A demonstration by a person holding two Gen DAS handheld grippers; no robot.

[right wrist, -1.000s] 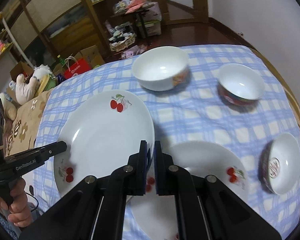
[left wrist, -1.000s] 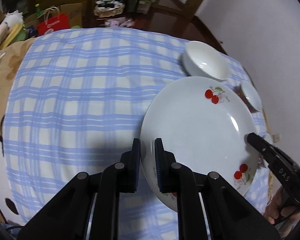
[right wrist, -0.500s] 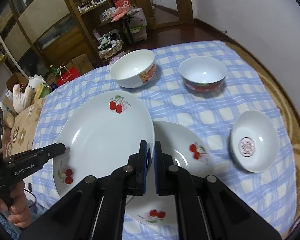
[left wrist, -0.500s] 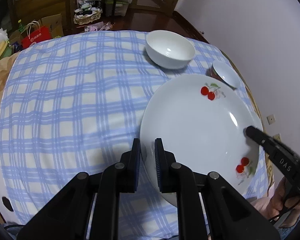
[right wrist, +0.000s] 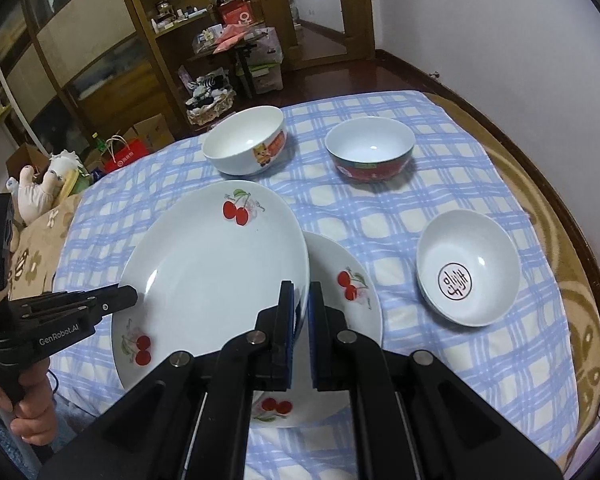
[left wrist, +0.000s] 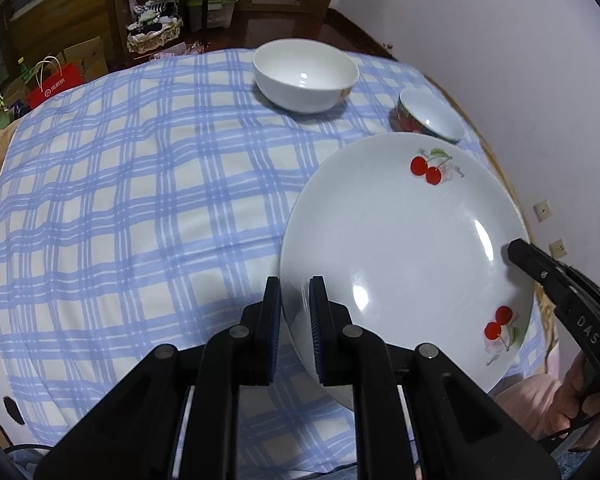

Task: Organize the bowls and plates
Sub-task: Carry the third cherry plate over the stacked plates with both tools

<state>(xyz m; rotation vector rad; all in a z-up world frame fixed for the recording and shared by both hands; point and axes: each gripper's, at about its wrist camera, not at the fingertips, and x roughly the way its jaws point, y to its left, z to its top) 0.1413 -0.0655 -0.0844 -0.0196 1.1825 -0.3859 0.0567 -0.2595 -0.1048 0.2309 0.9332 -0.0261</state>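
Beyond your fingers spreads the blue-checked tablecloth (right wrist: 452,200) over the surface. Your left gripper (left wrist: 295,320) and right gripper (right wrist: 300,320) each clamp opposite rims of the large cherry plate (right wrist: 216,276), held above the smaller cherry plate (right wrist: 344,300). Ahead stand a white bowl (right wrist: 246,146) and red-sided bowl (right wrist: 370,148); right, a character-marked bowl (right wrist: 468,268).
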